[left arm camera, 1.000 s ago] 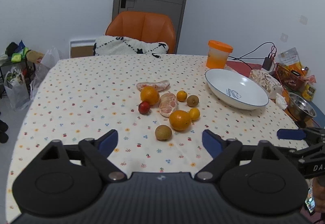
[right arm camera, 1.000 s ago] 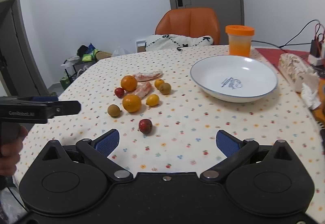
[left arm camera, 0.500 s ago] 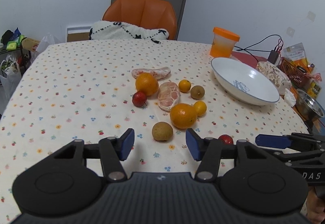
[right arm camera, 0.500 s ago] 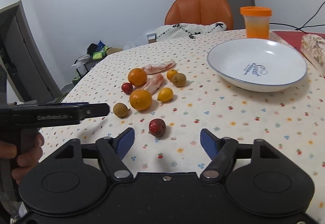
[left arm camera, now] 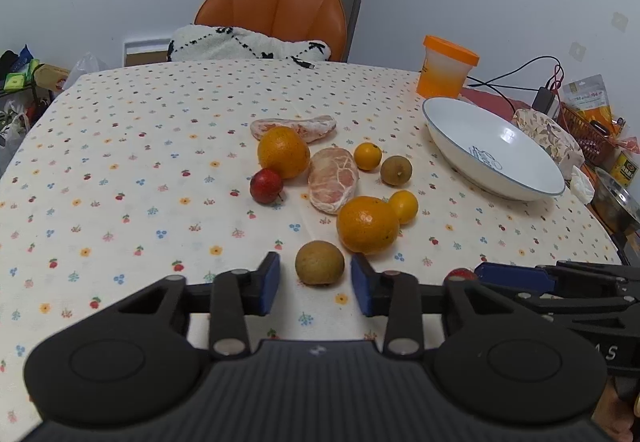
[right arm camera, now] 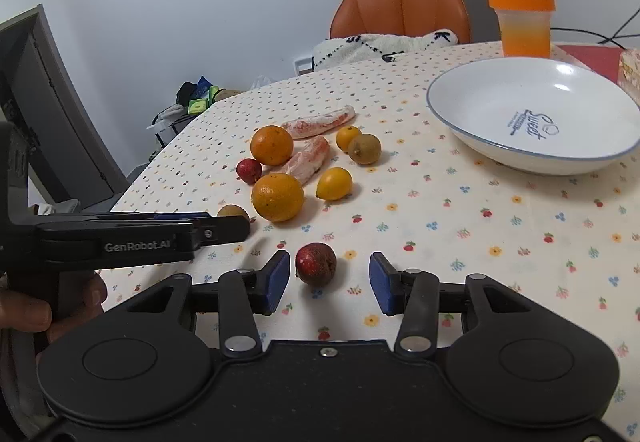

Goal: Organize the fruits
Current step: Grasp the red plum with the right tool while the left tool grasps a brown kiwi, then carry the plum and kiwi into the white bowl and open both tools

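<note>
Several fruits lie on the flowered tablecloth: two oranges [left arm camera: 367, 224], small yellow citrus [left arm camera: 404, 205], brown round fruits, red fruits and peeled pomelo pieces [left arm camera: 333, 184]. My left gripper [left arm camera: 316, 284] is open, its blue pads either side of a brown round fruit [left arm camera: 319, 262], not touching it. My right gripper [right arm camera: 329, 282] is open around a dark red fruit [right arm camera: 316, 264], apart from it. The white bowl [right arm camera: 536, 157] stands empty at the right.
An orange-lidded jar [left arm camera: 446, 67] stands behind the bowl. Cables, a snack basket [left arm camera: 586, 131] and a metal bowl [left arm camera: 618, 201] crowd the table's right edge. An orange chair [left arm camera: 272, 21] with a white blanket is at the far side.
Both grippers have moved forward and lower toward the fruit and narrowed. The left now brackets the brown fruit, the right brackets the dark red fruit.
</note>
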{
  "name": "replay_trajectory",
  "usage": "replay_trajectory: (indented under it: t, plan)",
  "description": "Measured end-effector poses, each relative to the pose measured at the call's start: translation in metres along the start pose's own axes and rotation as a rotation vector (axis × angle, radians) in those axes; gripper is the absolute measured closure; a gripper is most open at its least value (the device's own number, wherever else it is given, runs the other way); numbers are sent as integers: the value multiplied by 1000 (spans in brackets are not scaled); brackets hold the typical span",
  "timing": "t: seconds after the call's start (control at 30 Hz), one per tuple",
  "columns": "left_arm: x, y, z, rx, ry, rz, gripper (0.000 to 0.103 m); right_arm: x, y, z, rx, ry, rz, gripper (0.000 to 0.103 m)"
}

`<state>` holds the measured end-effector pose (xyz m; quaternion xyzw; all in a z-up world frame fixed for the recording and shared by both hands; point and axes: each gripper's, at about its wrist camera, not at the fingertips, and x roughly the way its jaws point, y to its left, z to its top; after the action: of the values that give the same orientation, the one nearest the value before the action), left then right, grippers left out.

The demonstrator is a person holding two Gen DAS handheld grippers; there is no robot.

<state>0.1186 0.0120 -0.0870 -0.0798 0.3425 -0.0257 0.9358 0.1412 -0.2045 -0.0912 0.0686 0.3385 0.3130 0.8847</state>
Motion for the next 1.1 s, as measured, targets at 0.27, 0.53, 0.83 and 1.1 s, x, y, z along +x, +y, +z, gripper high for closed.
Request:
replay_trajectory:
  t: [0.27,0.53,0.83,1.1]
  plan:
    - [-4,-1,3,-10,-1,-14,78,6,5,0,-15,-6,5,82]
    - [-19,-21,9,29,-46,-23,78,-9,-2,0,2,-43,-3,82]
    - [-23,-44,22,59,-81,-39,78,-35,-23,8,21,-100,-42,82]
    - [-20,-71,33,107,-95,-63,78,-52,-43,15,69,-147,-45,82]
